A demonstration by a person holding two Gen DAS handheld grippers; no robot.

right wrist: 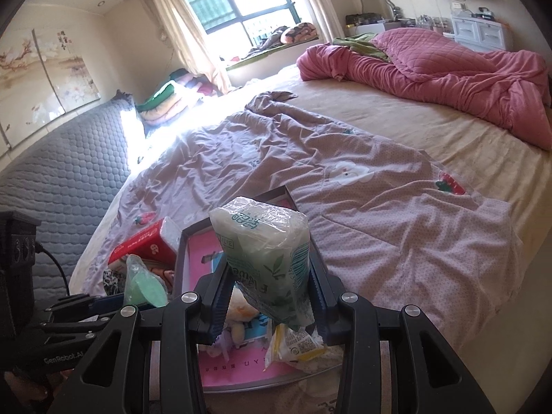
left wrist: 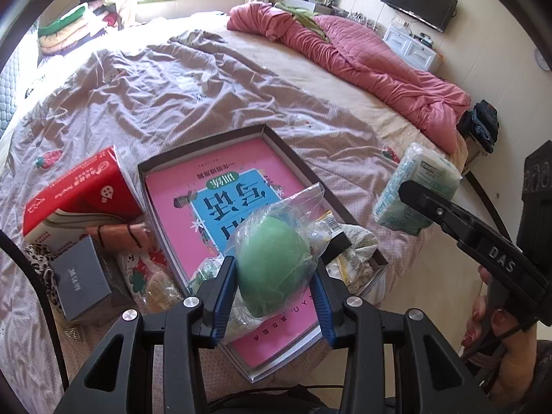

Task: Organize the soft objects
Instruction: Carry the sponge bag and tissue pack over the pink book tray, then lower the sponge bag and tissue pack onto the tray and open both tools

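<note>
Wide bed (right wrist: 431, 241) lay open far and right; left tongs (left wrist: 274, 288) clamped a bagged green sponge (left wrist: 272, 262) over the tray's (left wrist: 293, 158) near edge, right tongs (right wrist: 267, 302) clamped a tissue pack (right wrist: 265, 252) above it.

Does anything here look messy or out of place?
Yes. The shallow box holds a pink book, though soft things belong there. Beside it, a red tissue pack lies tilted over a heap of small items. The pink quilt is bunched up.
</note>
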